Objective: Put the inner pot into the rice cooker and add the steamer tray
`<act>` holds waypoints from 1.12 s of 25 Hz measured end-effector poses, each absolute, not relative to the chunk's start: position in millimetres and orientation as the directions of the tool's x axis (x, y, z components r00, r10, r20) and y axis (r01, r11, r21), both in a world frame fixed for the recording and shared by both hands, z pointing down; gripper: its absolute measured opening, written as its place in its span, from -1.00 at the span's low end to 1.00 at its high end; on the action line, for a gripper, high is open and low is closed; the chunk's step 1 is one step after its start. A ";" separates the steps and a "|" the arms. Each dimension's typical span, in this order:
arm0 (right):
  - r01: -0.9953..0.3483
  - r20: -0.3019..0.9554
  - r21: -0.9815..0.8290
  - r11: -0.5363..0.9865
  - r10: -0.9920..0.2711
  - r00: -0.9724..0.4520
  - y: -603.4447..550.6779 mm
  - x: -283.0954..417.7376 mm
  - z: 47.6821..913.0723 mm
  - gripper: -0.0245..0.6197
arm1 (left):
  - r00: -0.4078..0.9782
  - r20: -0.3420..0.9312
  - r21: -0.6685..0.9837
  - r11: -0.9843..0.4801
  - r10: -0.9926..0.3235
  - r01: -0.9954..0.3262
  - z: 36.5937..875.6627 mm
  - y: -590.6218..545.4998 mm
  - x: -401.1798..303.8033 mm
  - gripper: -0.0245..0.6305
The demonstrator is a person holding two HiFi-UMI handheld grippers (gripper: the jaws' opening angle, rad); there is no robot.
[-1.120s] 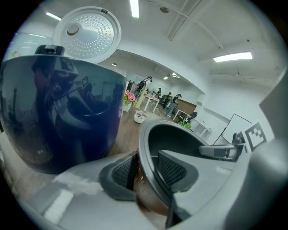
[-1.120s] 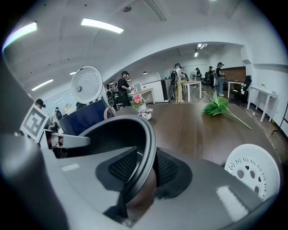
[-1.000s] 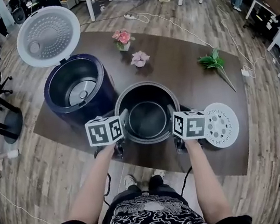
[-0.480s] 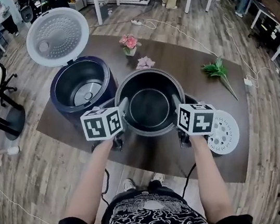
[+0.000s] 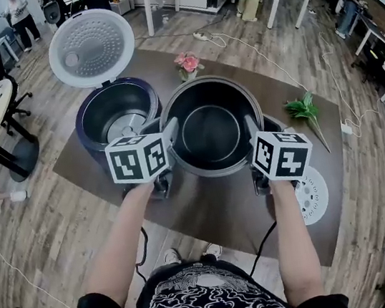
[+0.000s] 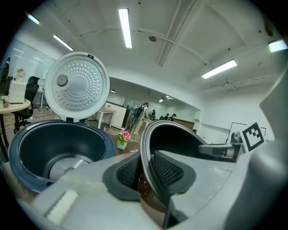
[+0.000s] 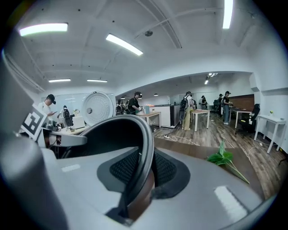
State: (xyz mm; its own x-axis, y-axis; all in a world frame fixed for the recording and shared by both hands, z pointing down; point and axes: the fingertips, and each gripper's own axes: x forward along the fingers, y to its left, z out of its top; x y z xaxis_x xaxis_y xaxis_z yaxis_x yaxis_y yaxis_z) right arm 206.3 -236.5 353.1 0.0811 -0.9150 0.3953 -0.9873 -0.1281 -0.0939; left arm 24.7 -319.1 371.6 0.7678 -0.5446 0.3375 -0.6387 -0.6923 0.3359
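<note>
From overhead, the round dark metal inner pot [image 5: 210,129] hangs between the two grippers above the dark brown table [image 5: 209,216]. It is just beside the open dark-blue rice cooker [image 5: 95,132], whose white perforated lid [image 5: 91,48] stands upright behind it. The left gripper [image 5: 168,133] has the pot's rim on the cooker side, and the right gripper [image 5: 252,130] has the opposite rim (the marker cubes hide the grip itself from up here).

The gripper views settle it. On the left, the black ribbed pads [image 6: 128,173] sit either side of the thin rim, the jaws having just been closing onto it. On the right, the pads [image 7: 166,170] pinch the rim from inside and outside.

Only the left gripper view looks into the cooker's well, down to its silver heating plate [image 6: 67,167]. Only the head view shows the white round perforated steamer tray [image 5: 313,196], which lies flat on the table just beside the right forearm.
</note>
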 end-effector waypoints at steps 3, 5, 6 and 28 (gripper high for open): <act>-0.991 0.369 -0.083 -0.105 -0.927 0.067 -242.9 207.1 339.8 -0.68 | 0.758 0.310 0.338 -0.679 -0.574 -0.652 359.5 -322.4 23.7 -0.66; -0.993 0.352 -0.077 -0.086 -0.935 0.053 -249.2 204.6 331.9 -0.68 | 0.746 0.290 0.341 -0.664 -0.599 -0.666 351.8 -326.4 19.5 -0.67; -0.994 0.344 -0.074 -0.076 -0.938 0.045 -252.2 203.1 328.3 -0.68 | 0.740 0.282 0.341 -0.657 -0.611 -0.672 348.0 -328.2 17.2 -0.68; -0.987 0.185 -0.070 0.145 -0.970 -0.156 -305.5 127.9 258.3 -0.69 | 0.559 0.150 0.287 -0.505 -0.816 -0.814 269.8 -345.4 -71.5 -0.71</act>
State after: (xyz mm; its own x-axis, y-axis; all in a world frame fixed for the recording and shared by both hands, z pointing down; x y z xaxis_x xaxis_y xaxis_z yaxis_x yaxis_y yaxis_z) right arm 127.9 -305.5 258.3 -0.1562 -0.9702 0.1850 -0.9869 0.1455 -0.0704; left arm -71.5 -345.4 269.8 0.5586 -0.8158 0.1499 -0.8141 -0.5048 0.2869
